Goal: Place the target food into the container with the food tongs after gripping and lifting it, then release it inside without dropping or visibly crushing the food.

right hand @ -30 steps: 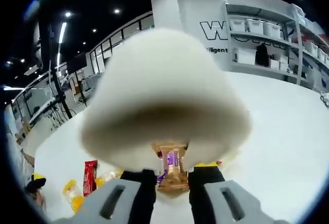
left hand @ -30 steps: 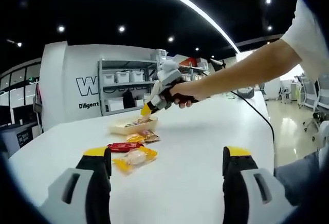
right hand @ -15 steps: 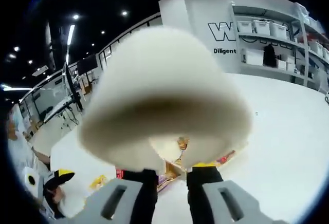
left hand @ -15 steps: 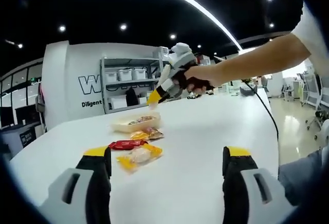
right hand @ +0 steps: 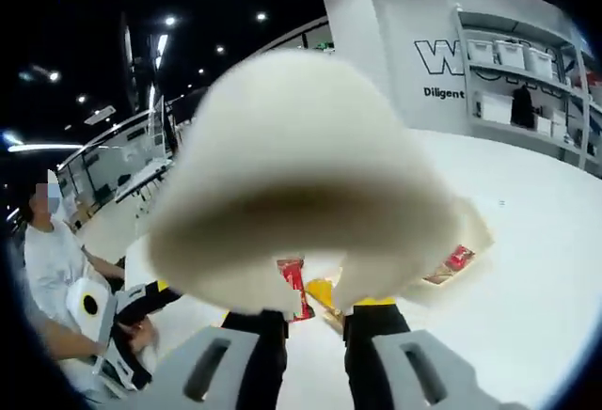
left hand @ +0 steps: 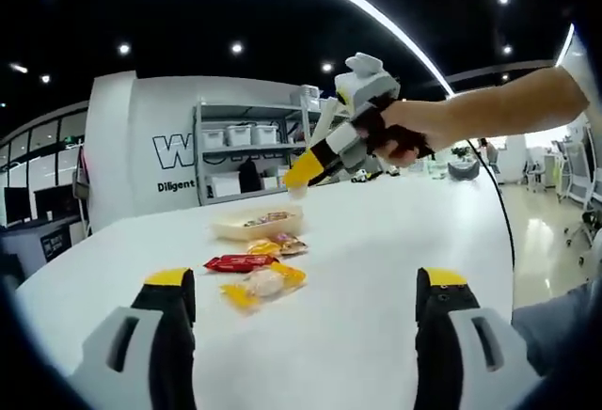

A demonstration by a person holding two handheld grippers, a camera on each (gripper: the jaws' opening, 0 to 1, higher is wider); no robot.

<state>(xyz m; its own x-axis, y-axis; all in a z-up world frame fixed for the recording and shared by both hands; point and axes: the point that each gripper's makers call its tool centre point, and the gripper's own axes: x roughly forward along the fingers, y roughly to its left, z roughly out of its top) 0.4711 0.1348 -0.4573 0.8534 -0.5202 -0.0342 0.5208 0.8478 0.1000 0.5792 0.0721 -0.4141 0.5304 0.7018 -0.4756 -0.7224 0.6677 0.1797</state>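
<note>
White blurred object, possibly tongs (right hand: pixel 301 175), clamped in right claw (right hand: pixel 314 321), left claw (left hand: pixel 306 288) spread wide, empty.

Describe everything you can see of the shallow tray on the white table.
The shallow beige tray looks like thin plastic or paper, rectangular with rounded corners and low walls. It sits flat on the white table, towards the far side, and holds what look like wrapped snacks, too small to identify. An orange and brown snack packet lies just in front of it, perhaps touching its near wall. The right gripper hovers above it, apart from it.
</note>
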